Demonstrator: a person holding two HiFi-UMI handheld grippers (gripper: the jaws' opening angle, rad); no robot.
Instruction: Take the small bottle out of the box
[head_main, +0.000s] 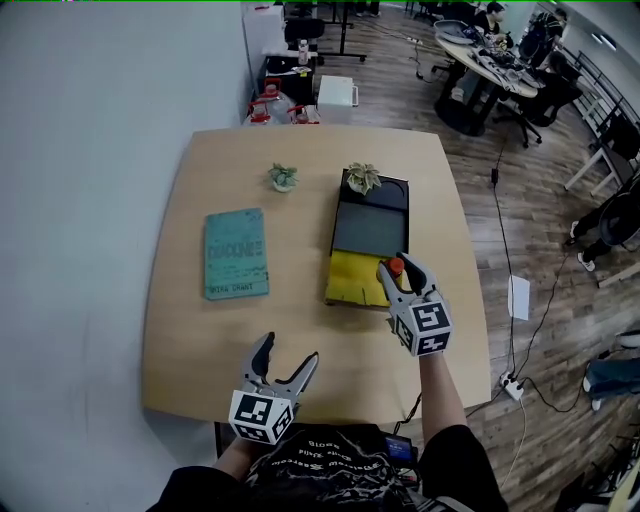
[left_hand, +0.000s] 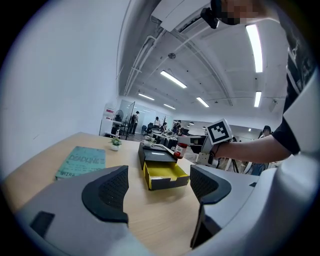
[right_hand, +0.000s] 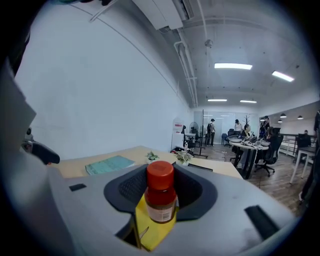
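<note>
In the head view, the right hand-held gripper (head_main: 398, 270) is gripping the bottle (head_main: 396, 265) by its sides, holding it over the near right corner of the box (head_main: 369, 226), whose yellow tray (head_main: 352, 280) is sticking out toward the person. A plant (head_main: 363, 177) is sitting at the box's far end, a smaller plant (head_main: 283, 177) is standing apart to its left, and a book (head_main: 237, 253) is lying flat on the worktop (head_main: 190, 340), well left of the box. The left hand-held gripper (head_main: 290, 352) is hovering over the near edge of the worktop with its jaws spread wide and nothing between them. In the left gripper view, the two dark pads (left_hand: 107, 192) are standing far apart, framing only bare worktop, with the box (left_hand: 162, 172) and its tray lying beyond them; the bottle (left_hand: 180, 150) is hanging upright past the tray, clear of it, in the grip of the other tool. In the right gripper view, the pads are pressing on the bottle (right_hand: 160, 197) from both sides; its red cap is pointing up, its label is facing the camera, and the tray (right_hand: 150, 232) is showing just below it.
</note>
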